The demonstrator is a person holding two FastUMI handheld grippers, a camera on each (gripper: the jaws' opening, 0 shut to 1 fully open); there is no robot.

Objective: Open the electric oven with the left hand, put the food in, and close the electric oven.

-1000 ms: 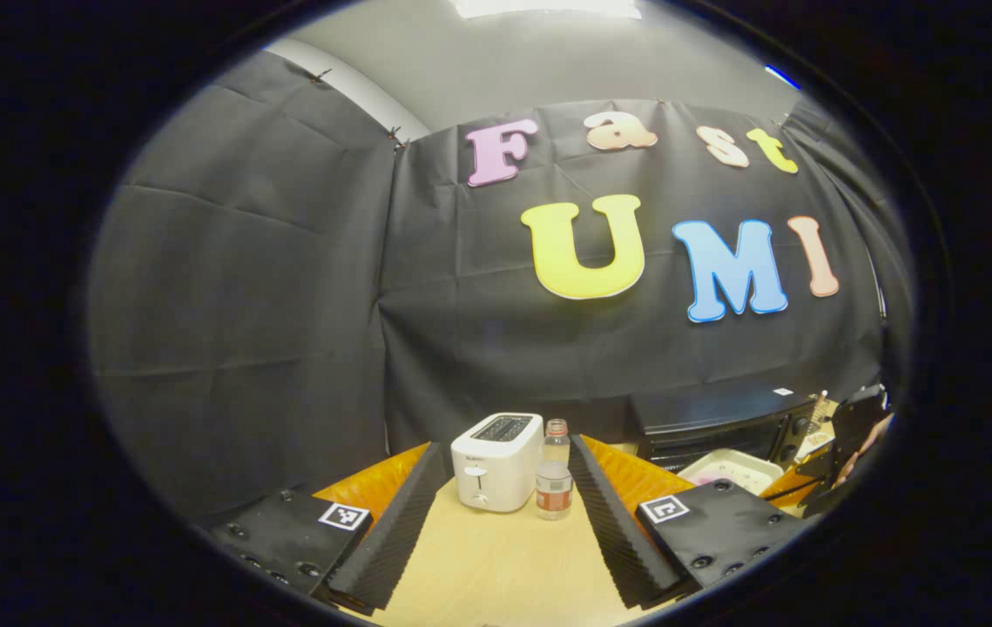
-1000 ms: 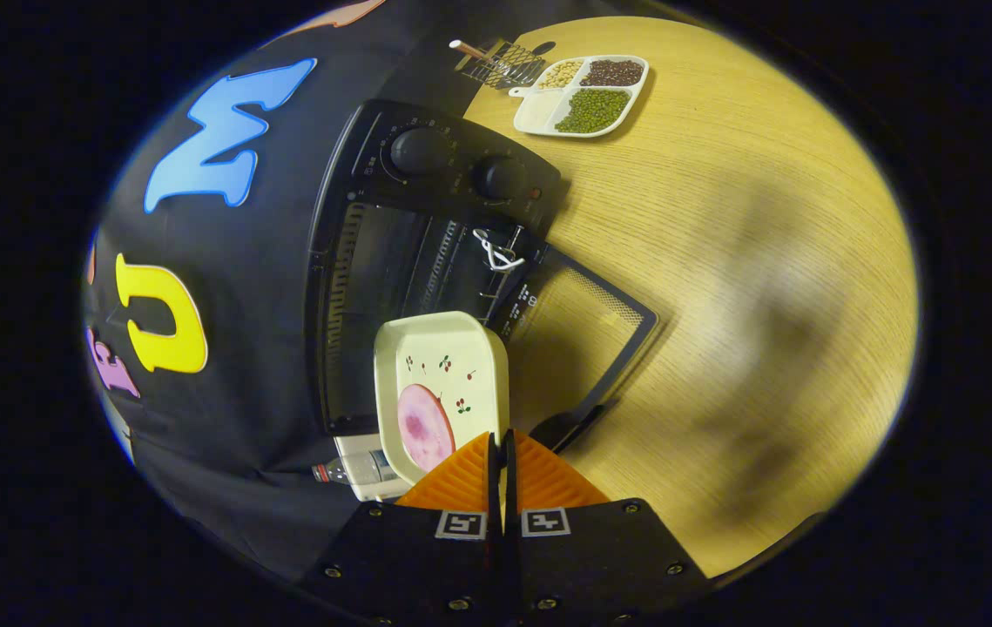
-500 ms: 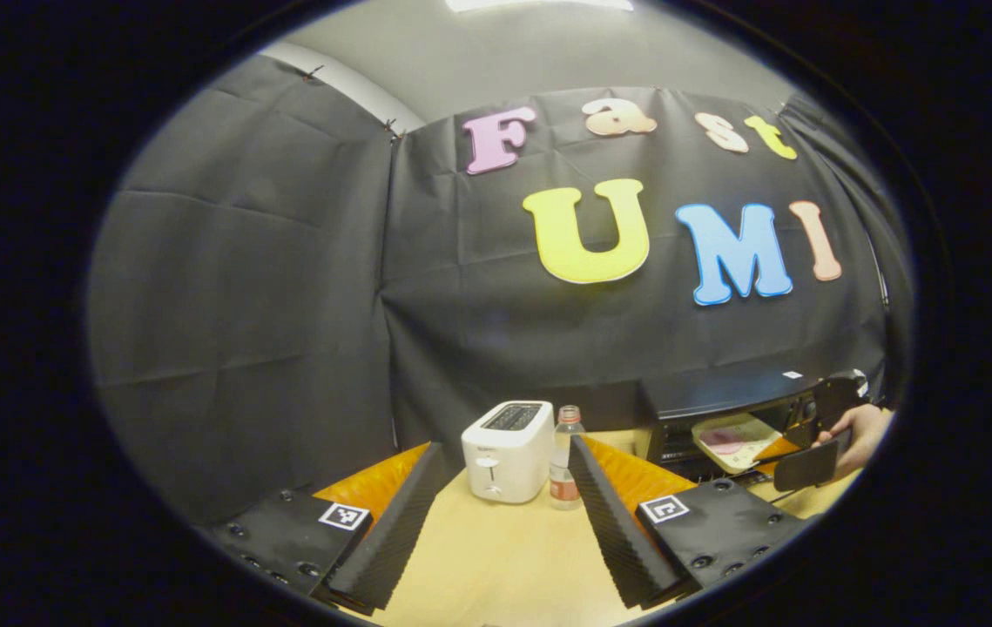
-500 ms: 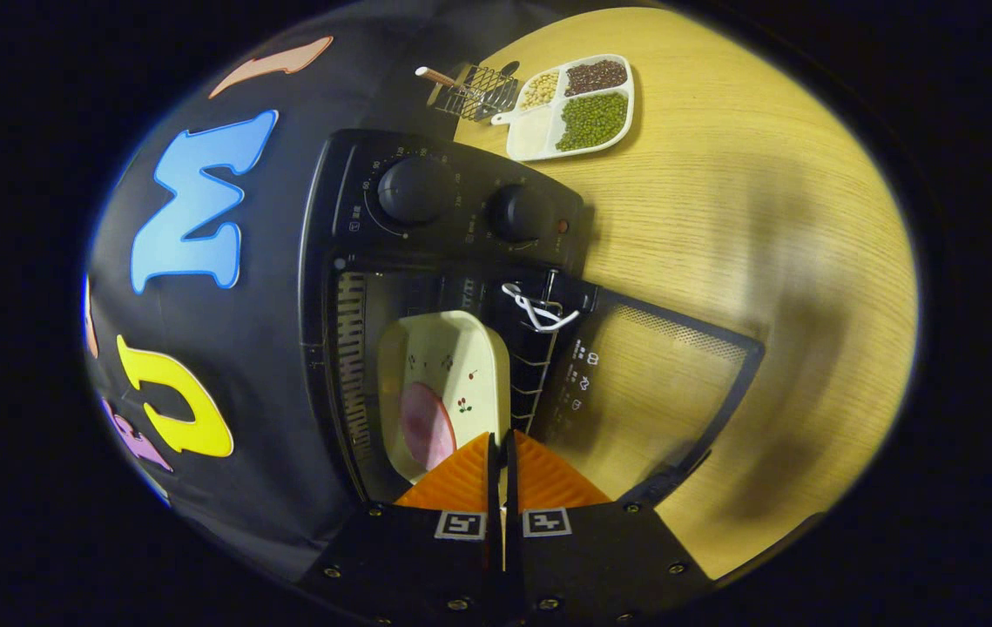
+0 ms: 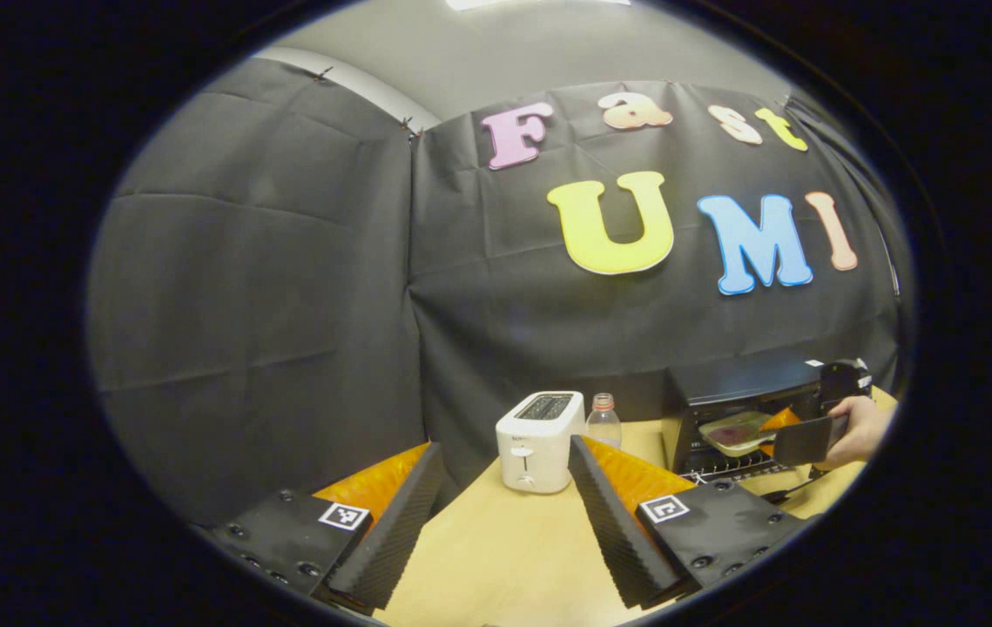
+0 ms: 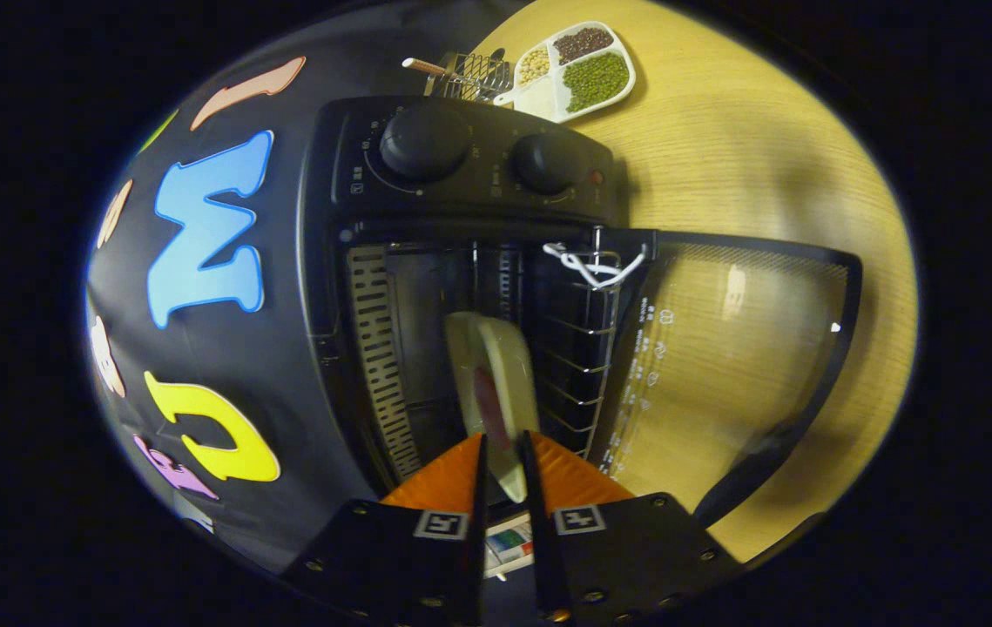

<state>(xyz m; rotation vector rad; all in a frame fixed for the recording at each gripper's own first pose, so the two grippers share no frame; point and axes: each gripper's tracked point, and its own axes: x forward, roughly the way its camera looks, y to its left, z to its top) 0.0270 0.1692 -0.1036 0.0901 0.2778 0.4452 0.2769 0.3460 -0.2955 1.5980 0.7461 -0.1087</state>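
The black electric oven (image 6: 461, 157) stands with its glass door (image 6: 739, 348) swung fully down onto the table. A cream tray (image 6: 500, 366) carrying a pink slice of food (image 6: 489, 405) is inside the cavity, seen edge-on above the wire rack. My right gripper (image 6: 502, 440) is at the oven's mouth, its fingers parted a little with the tray's near rim between them. The left gripper view shows the oven (image 5: 739, 383), the tray (image 5: 713, 440) and the right gripper (image 5: 770, 427), held by a hand (image 5: 861, 427), at far right. My left gripper (image 5: 506, 446) hovers open over the table, holding nothing.
A white toaster (image 5: 539, 440) and a small bottle (image 5: 604, 422) stand left of the oven on the wooden table (image 5: 504, 557). Beyond the oven lie a divided dish of beans (image 6: 583, 70) and a wire basket (image 6: 461, 77). A white string (image 6: 591, 266) hangs on the oven's rack.
The right gripper carried the tray from in front of the oven into the cavity, and its fingers have parted slightly. The left gripper stayed open and turned a little leftward.
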